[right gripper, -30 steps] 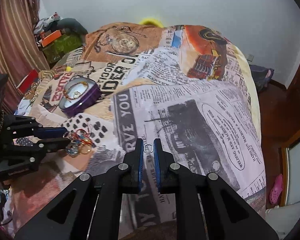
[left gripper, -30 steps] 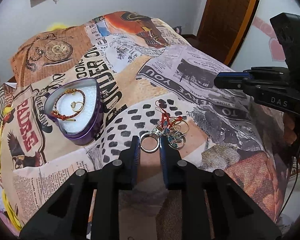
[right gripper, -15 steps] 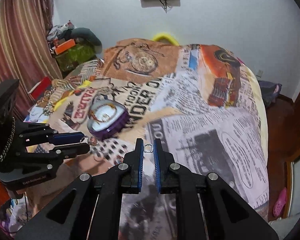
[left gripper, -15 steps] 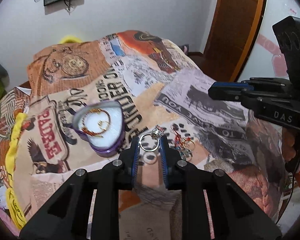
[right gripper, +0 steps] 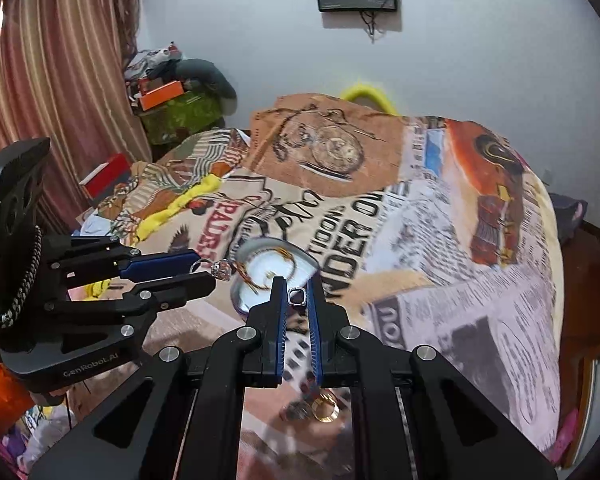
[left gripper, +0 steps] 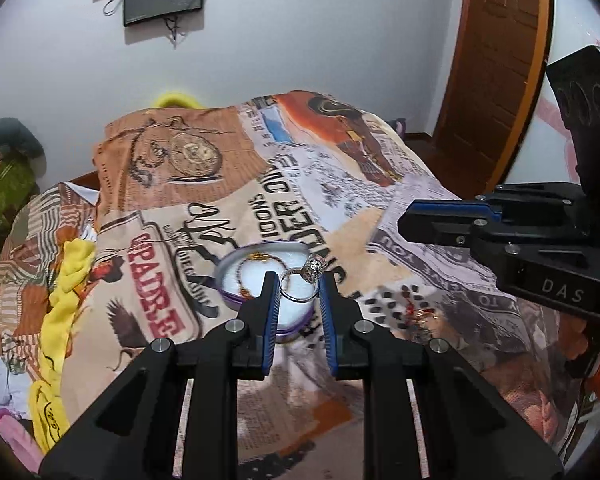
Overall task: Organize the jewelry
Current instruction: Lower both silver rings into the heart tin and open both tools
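Note:
My left gripper point(left gripper: 299, 285) is shut on a silver ring with a jewelled top point(left gripper: 304, 282) and holds it in the air above the purple heart-shaped tin point(left gripper: 260, 280). The tin has a white pad with a gold and red bracelet point(left gripper: 246, 270) on it. In the right wrist view the left gripper point(right gripper: 204, 272) holds the ring point(right gripper: 216, 269) just left of the tin point(right gripper: 274, 270). My right gripper point(right gripper: 297, 292) is shut on a small silver ring point(right gripper: 297, 297), also over the tin's near edge. Several loose rings point(right gripper: 320, 410) lie on the bedspread below it.
A printed newspaper-pattern bedspread point(left gripper: 340, 184) covers the bed. The right gripper point(left gripper: 500, 236) reaches in from the right in the left wrist view. More loose jewelry point(left gripper: 418, 314) lies right of the tin. A wooden door point(left gripper: 496, 68) stands at the back right, cluttered boxes point(right gripper: 172, 104) at the left.
My left gripper lifted the jewelled ring off the pile and carried it left over the tin. My right gripper moved left toward the tin with its small ring.

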A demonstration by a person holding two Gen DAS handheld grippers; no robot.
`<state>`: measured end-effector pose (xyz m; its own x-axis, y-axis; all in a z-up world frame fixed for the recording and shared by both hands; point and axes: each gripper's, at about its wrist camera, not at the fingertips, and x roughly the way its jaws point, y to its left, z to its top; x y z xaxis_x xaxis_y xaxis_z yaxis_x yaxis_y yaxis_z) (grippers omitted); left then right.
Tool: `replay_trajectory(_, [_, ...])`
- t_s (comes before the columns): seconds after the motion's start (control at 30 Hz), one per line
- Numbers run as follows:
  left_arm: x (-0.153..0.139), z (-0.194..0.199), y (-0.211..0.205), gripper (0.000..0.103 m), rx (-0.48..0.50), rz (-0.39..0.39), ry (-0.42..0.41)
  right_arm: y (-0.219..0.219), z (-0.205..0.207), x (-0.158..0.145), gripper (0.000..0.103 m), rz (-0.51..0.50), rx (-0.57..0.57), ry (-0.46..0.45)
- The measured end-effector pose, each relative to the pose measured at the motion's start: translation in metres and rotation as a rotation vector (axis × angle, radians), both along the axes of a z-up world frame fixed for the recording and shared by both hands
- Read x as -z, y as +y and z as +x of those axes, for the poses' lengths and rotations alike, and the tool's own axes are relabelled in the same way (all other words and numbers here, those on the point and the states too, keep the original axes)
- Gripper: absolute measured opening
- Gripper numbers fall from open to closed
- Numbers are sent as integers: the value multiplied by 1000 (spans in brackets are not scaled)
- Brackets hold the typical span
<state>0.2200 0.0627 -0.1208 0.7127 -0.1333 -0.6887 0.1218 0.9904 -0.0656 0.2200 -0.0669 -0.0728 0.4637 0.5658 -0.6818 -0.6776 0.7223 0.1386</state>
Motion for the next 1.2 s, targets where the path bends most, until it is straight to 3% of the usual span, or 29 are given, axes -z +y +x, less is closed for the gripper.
replay_trajectory(0.3, [23,9,26,19,-32,-29,52,29,13,10,9,-8,-36,20])
replay_trajectory(0.6, [52,25,21,19,0,-41,110,46,35,32,9,-47,-50,99])
replay_trajectory(0.83, [60,38,18,19,14,-36,124,55,56,53,9,-71,-43,205])
replay_trajectory(1.2, [65,45,18,19,20,-28,142,64,58,63,9,-114,-53,208])
